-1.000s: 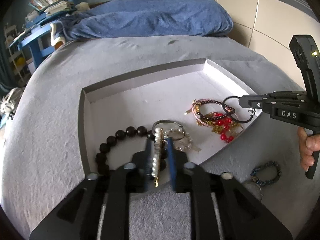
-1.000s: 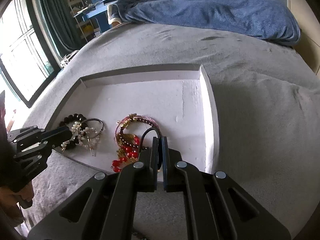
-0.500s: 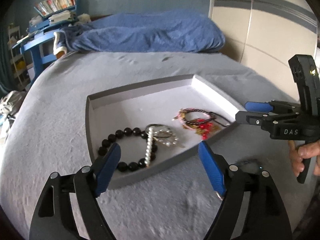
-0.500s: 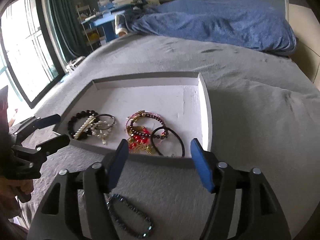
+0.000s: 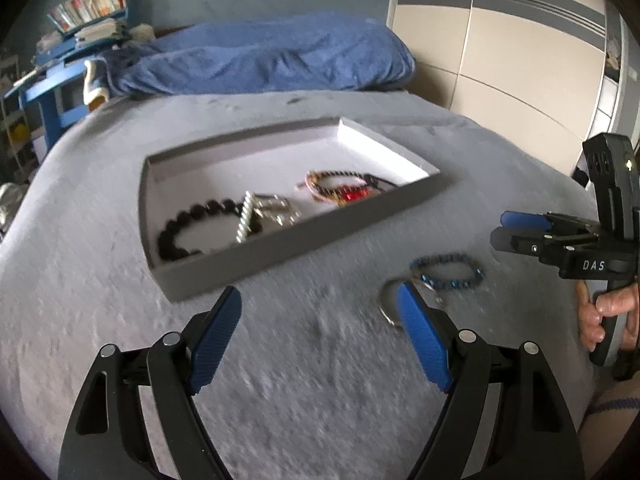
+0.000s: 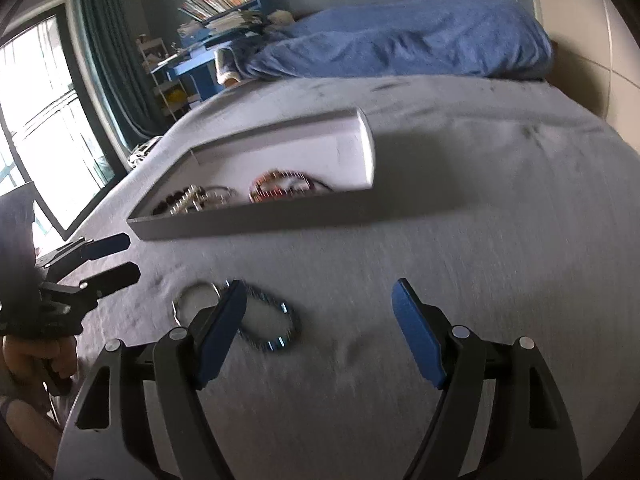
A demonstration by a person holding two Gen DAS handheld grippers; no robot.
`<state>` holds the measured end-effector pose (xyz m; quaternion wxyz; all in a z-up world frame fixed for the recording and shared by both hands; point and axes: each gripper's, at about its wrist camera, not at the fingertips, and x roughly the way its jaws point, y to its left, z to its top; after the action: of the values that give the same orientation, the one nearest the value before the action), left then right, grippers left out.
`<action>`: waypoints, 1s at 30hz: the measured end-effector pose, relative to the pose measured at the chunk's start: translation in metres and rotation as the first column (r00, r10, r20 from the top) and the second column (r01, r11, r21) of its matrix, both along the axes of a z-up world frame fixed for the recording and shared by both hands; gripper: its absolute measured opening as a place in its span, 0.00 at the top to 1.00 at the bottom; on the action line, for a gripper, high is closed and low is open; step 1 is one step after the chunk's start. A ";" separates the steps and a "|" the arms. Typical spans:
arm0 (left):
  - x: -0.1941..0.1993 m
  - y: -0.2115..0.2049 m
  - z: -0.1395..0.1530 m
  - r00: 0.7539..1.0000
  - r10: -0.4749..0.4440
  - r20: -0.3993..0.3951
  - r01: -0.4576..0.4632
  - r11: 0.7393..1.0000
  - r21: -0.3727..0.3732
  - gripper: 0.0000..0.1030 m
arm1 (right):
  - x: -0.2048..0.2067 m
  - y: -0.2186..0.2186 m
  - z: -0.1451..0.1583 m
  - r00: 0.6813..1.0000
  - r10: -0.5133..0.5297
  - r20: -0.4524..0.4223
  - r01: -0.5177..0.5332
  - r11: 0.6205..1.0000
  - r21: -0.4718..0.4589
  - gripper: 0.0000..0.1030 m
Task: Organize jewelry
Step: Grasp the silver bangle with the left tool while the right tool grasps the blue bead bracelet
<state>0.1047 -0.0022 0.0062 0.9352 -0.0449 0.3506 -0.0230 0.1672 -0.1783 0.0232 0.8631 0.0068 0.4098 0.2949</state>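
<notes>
Left wrist view: left gripper [image 5: 320, 332] spread wide, nothing between the blue ribbed pads, hanging over the grey bedcover [image 5: 100, 312]. Blue beaded bracelet [image 5: 448, 278] lying loose on the cover beside a thin metal ring [image 5: 386, 304], outside the shallow grey tray [image 5: 280, 248]. Inside the tray: black bead bracelet [image 5: 188, 224], pearl strand [image 5: 245, 222], red-and-pink tangle [image 5: 340, 188]. Probably light, limp and prone to slipping; best pinched across one strand of beads. Right wrist view: right gripper [image 6: 320, 324] opening, empty, the blue bracelet just beside its left pad. Hard glossy beads, soft napped cloth, stiff card tray walls.
</notes>
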 end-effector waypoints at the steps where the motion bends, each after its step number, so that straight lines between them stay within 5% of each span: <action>1: -0.001 -0.002 -0.002 1.000 -0.006 -0.006 0.006 1.000 -0.003 0.22 | -0.002 -0.002 -0.002 1.000 -0.005 -0.007 0.005 1.000 0.000 0.28; 30: 0.042 -0.058 -0.025 0.963 -0.217 -0.157 0.231 0.970 0.076 0.22 | -0.013 0.004 -0.018 0.998 0.028 -0.056 -0.031 0.998 -0.058 0.26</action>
<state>0.1469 -0.0603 -0.0186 0.8990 0.0372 0.4225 -0.1089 0.1541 -0.1742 0.0049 0.8469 -0.0165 0.4420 0.2951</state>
